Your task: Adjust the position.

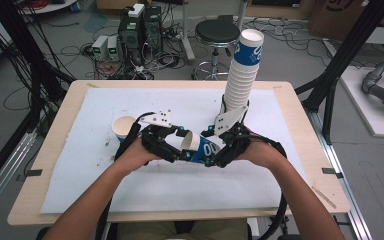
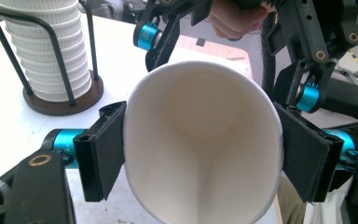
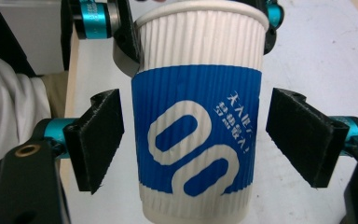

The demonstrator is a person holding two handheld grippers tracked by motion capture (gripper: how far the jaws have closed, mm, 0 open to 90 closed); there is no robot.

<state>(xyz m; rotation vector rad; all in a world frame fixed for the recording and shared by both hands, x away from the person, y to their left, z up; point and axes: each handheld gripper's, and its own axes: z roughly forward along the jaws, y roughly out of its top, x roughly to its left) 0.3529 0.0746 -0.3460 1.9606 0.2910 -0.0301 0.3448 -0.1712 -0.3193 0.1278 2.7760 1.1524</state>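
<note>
Seen from above: two bare forearms reaching in from the bottom edge, hands meeting over the middle of a white mat (image 1: 105, 200) on a wooden table (image 1: 50, 150). Left gripper (image 1: 182, 145) lying roughly level and pointing right; right gripper (image 1: 211, 150) angled inward and pointing left, a grey three-cornered plate on top of each.

Between them, a paper cup (image 1: 200, 148) held on its side above the mat, mouth toward the left hand, base toward the right hand. In the left gripper view, black pads (image 2: 103, 149) pressed against both sides of the cup's rim, squeezing the mouth slightly out of round, plain white inside facing the camera. In the right gripper view, jaws spread on either side of the cup's ribbed wall, pads (image 3: 98, 135) clear of it with a visible gap on each side, nothing gripped.

Printed on the cup: a blue band with two large white "0" shapes and a short line of small white characters, too small to read.

Behind the hands, a tall leaning stack of matching cups (image 1: 242, 65) in a dark wire holder (image 2: 58, 95) on a round wooden base. To the left, a single cup (image 1: 124, 126) on the mat.
</note>
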